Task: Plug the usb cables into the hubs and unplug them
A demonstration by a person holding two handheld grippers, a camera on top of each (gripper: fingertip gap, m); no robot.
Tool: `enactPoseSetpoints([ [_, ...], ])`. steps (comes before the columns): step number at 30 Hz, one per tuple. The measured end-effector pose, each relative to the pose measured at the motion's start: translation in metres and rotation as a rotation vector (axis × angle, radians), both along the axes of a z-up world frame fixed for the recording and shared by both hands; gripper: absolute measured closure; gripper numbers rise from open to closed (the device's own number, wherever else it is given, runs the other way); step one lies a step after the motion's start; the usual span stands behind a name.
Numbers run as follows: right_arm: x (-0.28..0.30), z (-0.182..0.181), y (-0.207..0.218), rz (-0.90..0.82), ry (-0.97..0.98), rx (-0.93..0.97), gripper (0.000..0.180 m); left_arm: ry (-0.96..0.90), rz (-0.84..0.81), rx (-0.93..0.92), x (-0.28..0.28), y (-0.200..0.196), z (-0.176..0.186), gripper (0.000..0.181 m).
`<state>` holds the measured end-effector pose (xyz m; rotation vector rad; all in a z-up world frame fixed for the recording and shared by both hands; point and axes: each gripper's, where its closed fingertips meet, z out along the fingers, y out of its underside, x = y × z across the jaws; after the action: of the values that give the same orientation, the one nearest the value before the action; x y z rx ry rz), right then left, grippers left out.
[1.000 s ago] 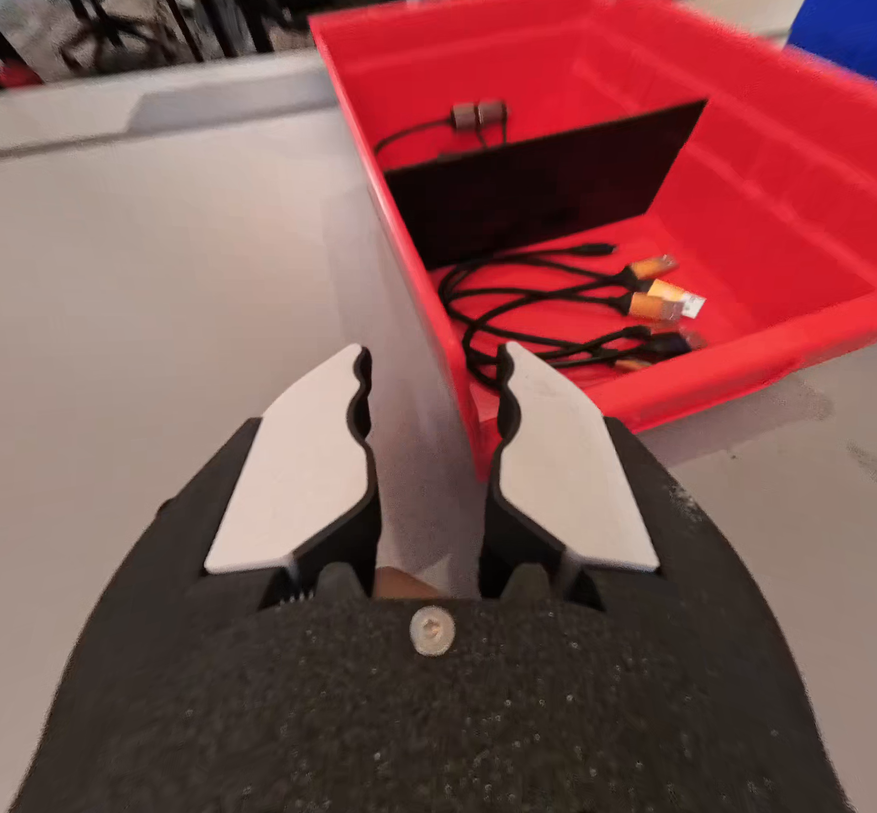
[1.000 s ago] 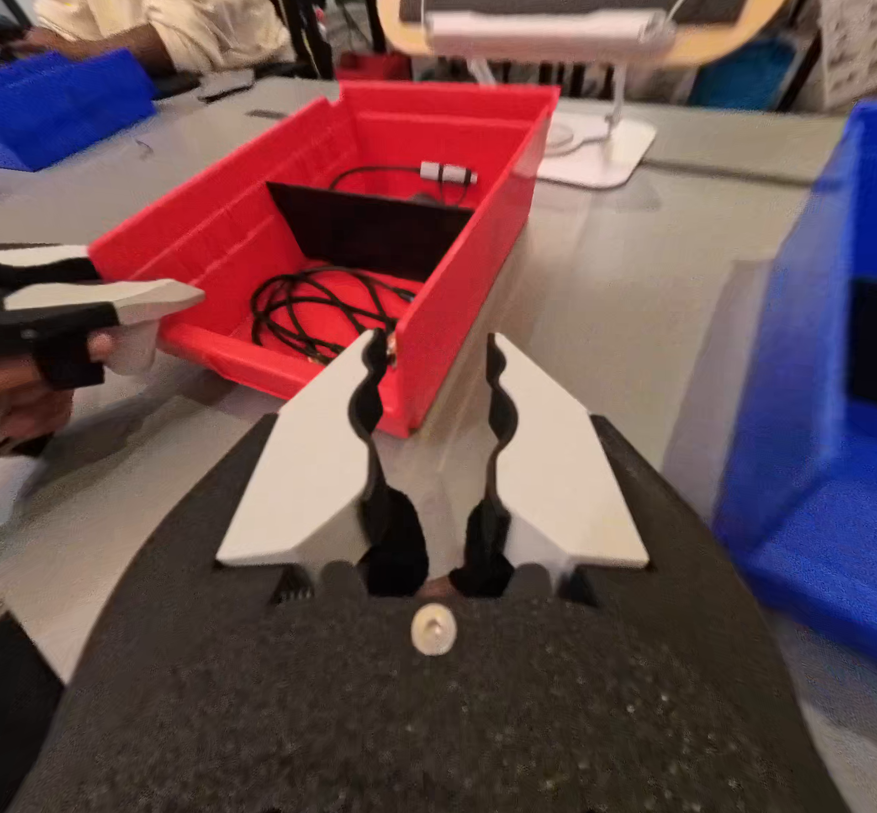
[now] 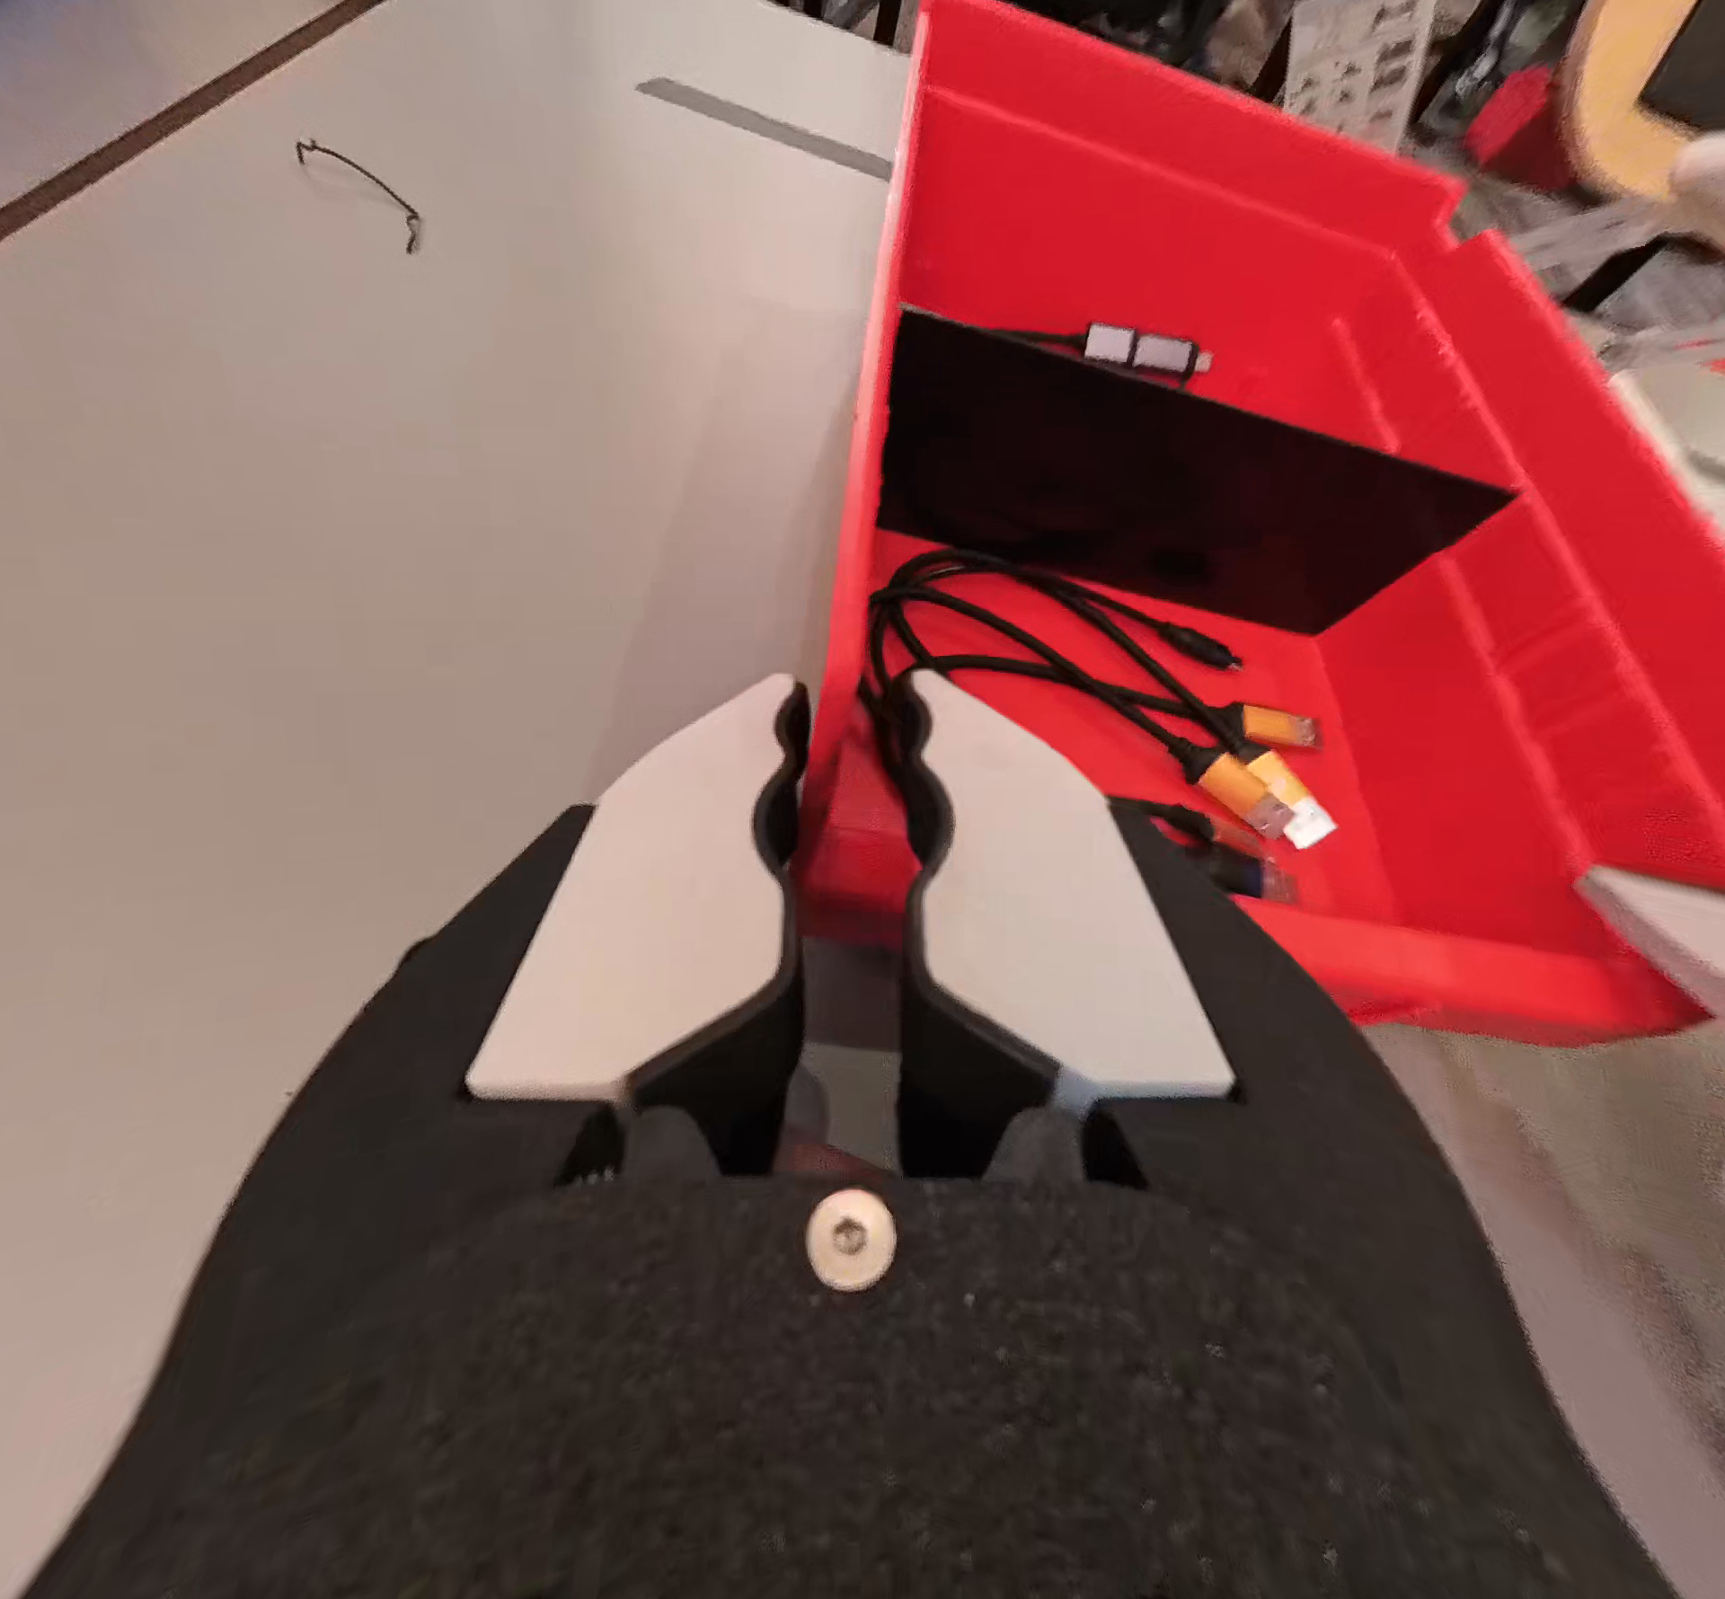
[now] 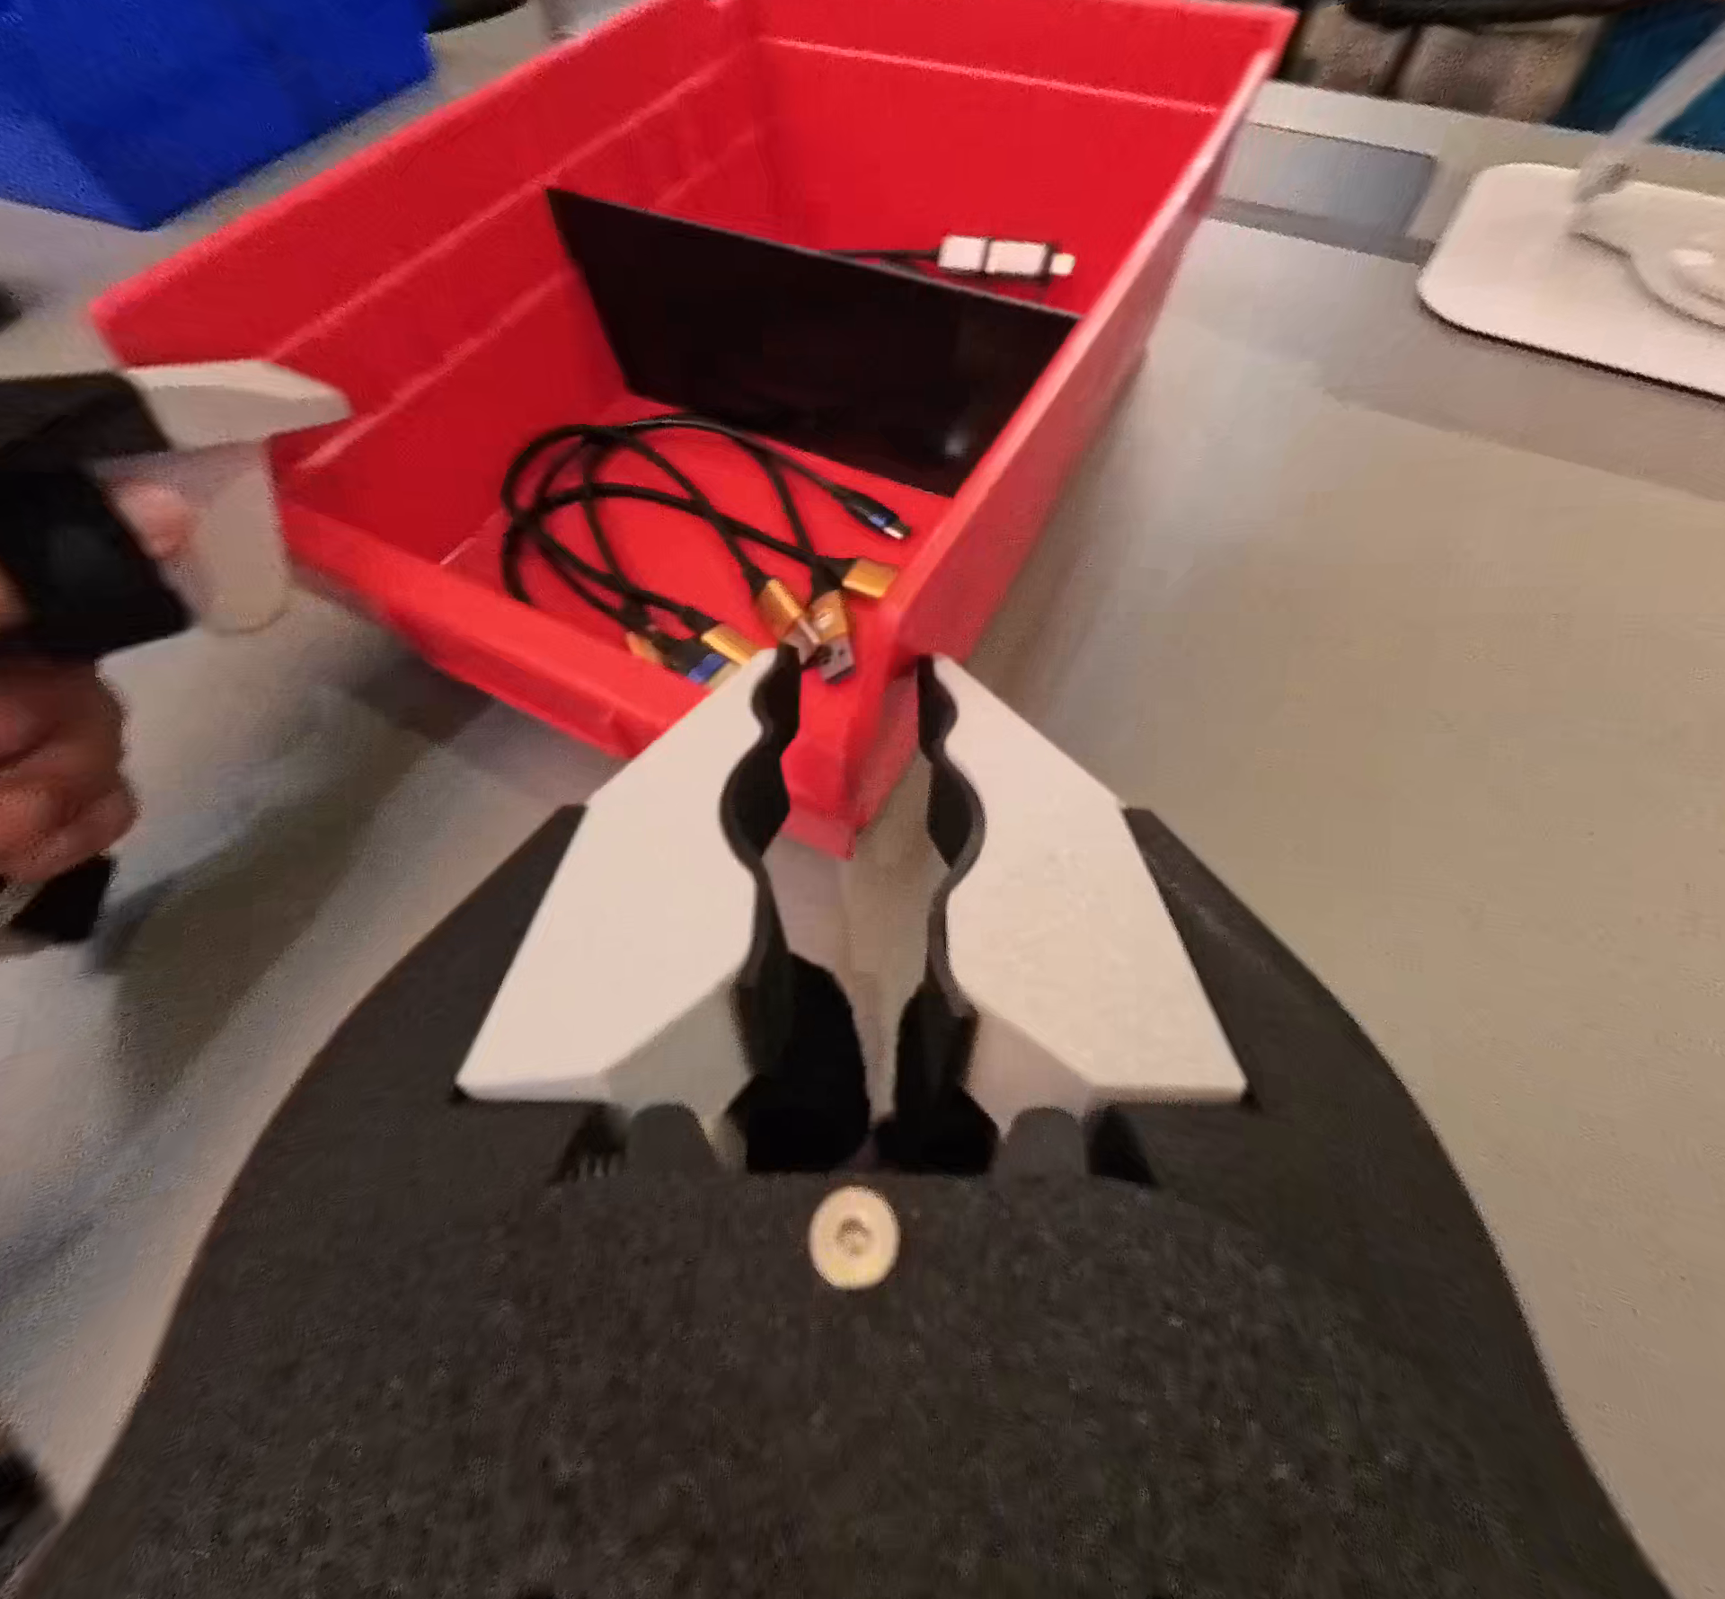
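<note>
My left claw (image 3: 854, 747) is spread and empty, poised at the near left corner of the red bin (image 3: 1101, 182). My right claw (image 4: 849, 677) also gapes, holding nothing, at the near right corner. The cables (image 4: 653, 518) lie loose in the near compartment, plugs free; the hub (image 4: 1003, 257) sits behind the black divider (image 4: 803, 322). I judge nothing is plugged yet: everything remains. Both claws tilt down toward the bin from above the table (image 4: 1353, 621).

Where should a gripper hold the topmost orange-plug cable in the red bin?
Probably by the orange plug housing, coming from above, fingers across its narrow sides: it lies flat on the red bin floor, a little apart from the other plugs, rigid, unlike its black cord.
</note>
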<state>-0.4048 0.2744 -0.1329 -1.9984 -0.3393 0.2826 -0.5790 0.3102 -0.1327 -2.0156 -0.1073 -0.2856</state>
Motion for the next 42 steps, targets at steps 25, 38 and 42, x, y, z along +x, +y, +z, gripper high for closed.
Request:
enactPoseSetpoints([
  [25,0.451,0.031,-0.128,-0.325,0.214,0.132,0.138,0.19,-0.114,0.193,0.088,-0.077,0.035,0.155],
  [38,0.525,0.013,-0.143,-0.577,0.137,0.131,0.145,0.142,-0.225,0.111,0.102,-0.076,0.017,0.155],
  [42,0.525,0.018,-0.144,-0.573,0.152,0.153,0.148,0.133,-0.228,0.097,0.101,-0.075,0.015,0.155],
])
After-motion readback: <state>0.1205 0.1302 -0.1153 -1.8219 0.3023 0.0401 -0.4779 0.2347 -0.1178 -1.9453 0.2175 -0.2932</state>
